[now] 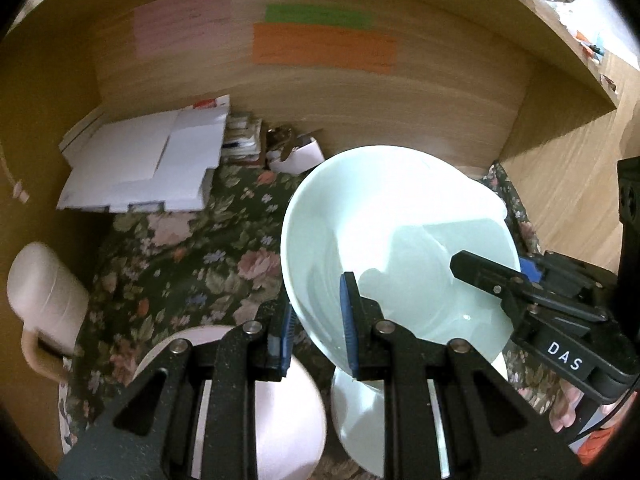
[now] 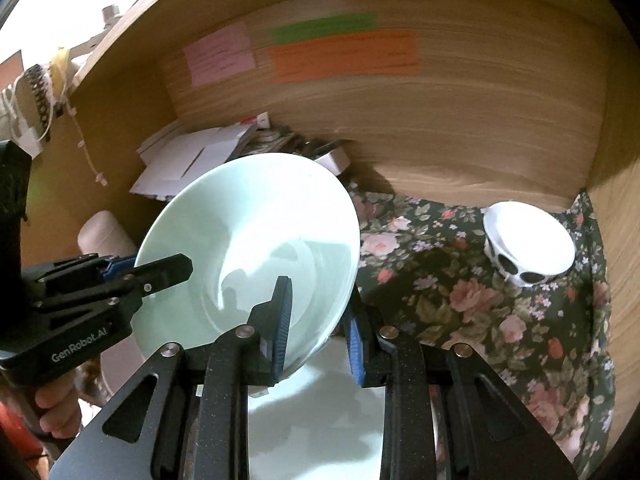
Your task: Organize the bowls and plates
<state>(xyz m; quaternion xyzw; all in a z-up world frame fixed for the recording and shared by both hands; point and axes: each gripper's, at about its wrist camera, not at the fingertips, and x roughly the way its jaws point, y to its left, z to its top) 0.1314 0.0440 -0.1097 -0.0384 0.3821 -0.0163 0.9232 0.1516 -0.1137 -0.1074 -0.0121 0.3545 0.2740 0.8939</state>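
A pale green deep plate [image 1: 400, 220] [image 2: 260, 220] hangs tilted above the floral cloth, carried between both grippers. My left gripper [image 1: 316, 320] [image 2: 154, 270] is shut on its left rim, which runs between the blue pads. My right gripper [image 2: 318, 326] [image 1: 496, 276] is shut on the opposite rim. Under the lifted plate a second pale green plate [image 1: 356, 420] [image 2: 320, 404] lies on the cloth, with a pink plate [image 1: 288, 420] beside it on the left. A white bowl with black spots [image 2: 528, 244] stands at the far right.
Everything sits in a wooden alcove on a dark floral cloth [image 2: 460, 280]. White papers and boxes [image 1: 152, 160] are stacked at the back left, and a pale mug [image 1: 44, 292] stands by the left wall. Coloured paper notes [image 1: 324, 44] are stuck on the back wall.
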